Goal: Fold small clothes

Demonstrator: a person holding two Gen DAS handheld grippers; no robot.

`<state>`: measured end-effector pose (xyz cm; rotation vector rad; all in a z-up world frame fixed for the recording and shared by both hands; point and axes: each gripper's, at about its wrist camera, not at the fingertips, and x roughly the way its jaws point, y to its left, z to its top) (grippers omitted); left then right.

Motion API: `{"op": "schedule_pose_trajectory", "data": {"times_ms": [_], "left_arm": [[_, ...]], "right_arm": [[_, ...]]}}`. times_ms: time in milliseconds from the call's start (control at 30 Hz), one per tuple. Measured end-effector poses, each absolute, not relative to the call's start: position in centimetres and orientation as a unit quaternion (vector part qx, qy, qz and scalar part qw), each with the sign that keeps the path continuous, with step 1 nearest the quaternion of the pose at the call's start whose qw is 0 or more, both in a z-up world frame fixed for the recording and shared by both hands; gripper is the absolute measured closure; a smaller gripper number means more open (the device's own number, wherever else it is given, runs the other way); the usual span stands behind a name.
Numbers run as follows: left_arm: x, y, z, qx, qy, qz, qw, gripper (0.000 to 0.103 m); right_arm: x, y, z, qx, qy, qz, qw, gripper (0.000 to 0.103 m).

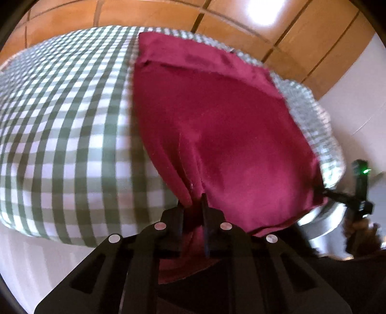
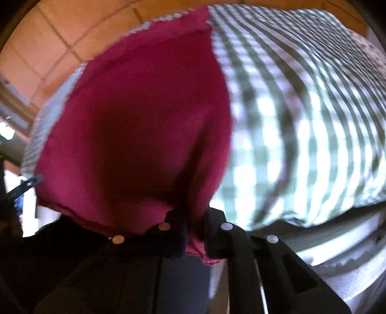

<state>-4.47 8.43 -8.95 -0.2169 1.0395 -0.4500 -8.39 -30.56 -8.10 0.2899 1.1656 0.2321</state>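
looking down the left wrist view: green-checked tablecloth (image 1: 67,116) over orange floor tiles (image 1: 154,12). maroon garment (image 1: 217,125) runs from upper centre to the bottom, near edge pinched in the closed left gripper (image 1: 193,205); right gripper (image 1: 337,195) grips the lower-right corner.

right wrist view: garment fills the left-centre, right gripper (image 2: 195,217) clamped on its hem, pointing steeply down.

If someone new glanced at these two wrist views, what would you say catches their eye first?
Most striking is the deep crimson fabric garment, spread over the green-and-white checked tablecloth that covers the table. Its near edge is pinched at two spots: the left hand-held gripper is shut on one bunched corner, the right hand-held gripper on the other. Beyond the table lies an orange tiled floor.
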Motion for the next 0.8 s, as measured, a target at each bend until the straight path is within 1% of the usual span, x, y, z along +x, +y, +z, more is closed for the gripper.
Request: {"op": "schedule_pose_trajectory", "data": {"times_ms": [133, 233, 433, 467, 500, 533, 567, 600, 633, 667, 767, 800], "left_arm": [[-2.3, 10.7, -7.3, -0.224, 0.474, -0.241, 0.817, 0.092], [0.3, 11.2, -6.7, -0.278, 0.463, -0.241, 0.806, 0.092], [7.2, 11.2, -5.7, -0.328, 0.453, -0.203, 0.803, 0.092], [8.3, 11.2, -5.9, -0.331, 0.459, -0.187, 0.803, 0.092], [9.5, 11.4, -6.2, -0.337, 0.468, -0.151, 0.803, 0.089], [10.2, 12.0, -6.5, -0.343, 0.473, -0.129, 0.801, 0.069], [10.8, 12.4, -6.9, -0.355, 0.480, -0.102, 0.796, 0.051], [11.0, 12.9, -7.2, -0.374, 0.475, -0.067, 0.794, 0.022], [10.8, 13.3, -7.2, -0.383, 0.463, -0.045, 0.798, 0.021], [10.7, 13.4, -7.3, -0.378, 0.464, -0.034, 0.800, 0.021], [9.9, 13.2, -7.7, -0.332, 0.475, 0.021, 0.815, 0.021], [9.4, 12.9, -8.0, -0.303, 0.480, 0.042, 0.822, 0.021]], "right_arm": [[-6.6, -31.2, -5.5, 0.202, 0.501, 0.150, 0.828, 0.094], [-4.5, -32.2, -4.8, 0.255, 0.472, 0.160, 0.829, 0.094], [1.2, -34.1, -4.5, 0.299, 0.445, 0.145, 0.832, 0.094], [2.2, -34.3, -4.6, 0.309, 0.442, 0.141, 0.831, 0.092], [2.8, -34.4, -4.6, 0.317, 0.437, 0.136, 0.831, 0.088], [3.0, -34.6, -4.5, 0.328, 0.429, 0.139, 0.830, 0.063], [3.0, -35.0, -4.4, 0.343, 0.416, 0.145, 0.830, 0.028], [3.1, -35.5, -4.2, 0.356, 0.400, 0.147, 0.832, 0.018], [3.2, -35.9, -4.1, 0.363, 0.391, 0.149, 0.833, 0.014], [3.5, -36.3, -4.2, 0.367, 0.388, 0.153, 0.831, 0.012], [3.1, -38.1, -5.7, 0.389, 0.391, 0.145, 0.822, 0.010], [3.0, -38.6, -6.1, 0.389, 0.393, 0.142, 0.821, 0.009]]}}
